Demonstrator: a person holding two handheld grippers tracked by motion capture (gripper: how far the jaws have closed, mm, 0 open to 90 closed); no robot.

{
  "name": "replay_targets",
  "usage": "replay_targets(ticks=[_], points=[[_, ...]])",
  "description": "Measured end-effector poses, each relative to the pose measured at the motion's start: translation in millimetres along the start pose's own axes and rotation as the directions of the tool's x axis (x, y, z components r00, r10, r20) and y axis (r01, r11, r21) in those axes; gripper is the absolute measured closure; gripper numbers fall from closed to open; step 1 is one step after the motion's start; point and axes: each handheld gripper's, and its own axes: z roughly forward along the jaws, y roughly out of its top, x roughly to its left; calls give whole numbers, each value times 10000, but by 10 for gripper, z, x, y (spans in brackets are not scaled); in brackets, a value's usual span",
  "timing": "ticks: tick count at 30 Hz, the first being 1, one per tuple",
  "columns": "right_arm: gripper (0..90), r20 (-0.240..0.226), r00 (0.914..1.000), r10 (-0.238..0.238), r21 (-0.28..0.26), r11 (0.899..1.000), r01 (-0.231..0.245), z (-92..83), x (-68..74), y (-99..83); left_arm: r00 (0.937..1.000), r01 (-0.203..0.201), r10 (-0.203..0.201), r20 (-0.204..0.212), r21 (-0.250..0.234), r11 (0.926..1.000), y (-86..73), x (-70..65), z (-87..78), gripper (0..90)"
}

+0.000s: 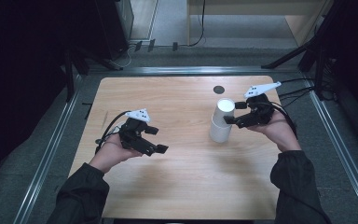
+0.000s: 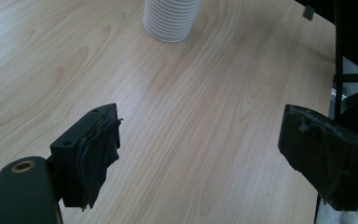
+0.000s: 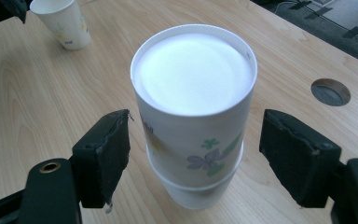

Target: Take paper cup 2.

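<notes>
Spread wide around the top cup [image 3: 193, 100] of an upside-down stack [image 1: 222, 122] on the wooden surface [image 1: 186, 168]: right gripper [image 3: 193, 154] fingers, pads clear of its wall. Beyond, a lone upright cup [image 3: 63, 22]. Opposite, left gripper [image 2: 200, 154] fingers apart over bare wood.

One stack of paper cups [image 3: 193, 116] stands between the right claw's jaws. One single cup [image 3: 63, 22] stands farther off, beyond that claw's left jaw.
</notes>
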Motion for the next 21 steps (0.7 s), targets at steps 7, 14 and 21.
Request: replay_targets(ticks=[7, 14, 21], points=[[249, -173, 9997, -175, 22, 9998, 176, 130, -19, 72, 9996, 85, -86, -268, -45, 10000, -83, -34, -43, 129], [284, -155, 9999, 5, 177, 9998, -2, 238, -23, 91, 9993, 67, -65, -362, 52, 10000, -150, -49, -81, 130], [295, -135, 9999, -79, 195, 9998, 81, 259, -12, 113, 9989, 121, -120, -452, 19, 9999, -182, -59, -100, 130]])
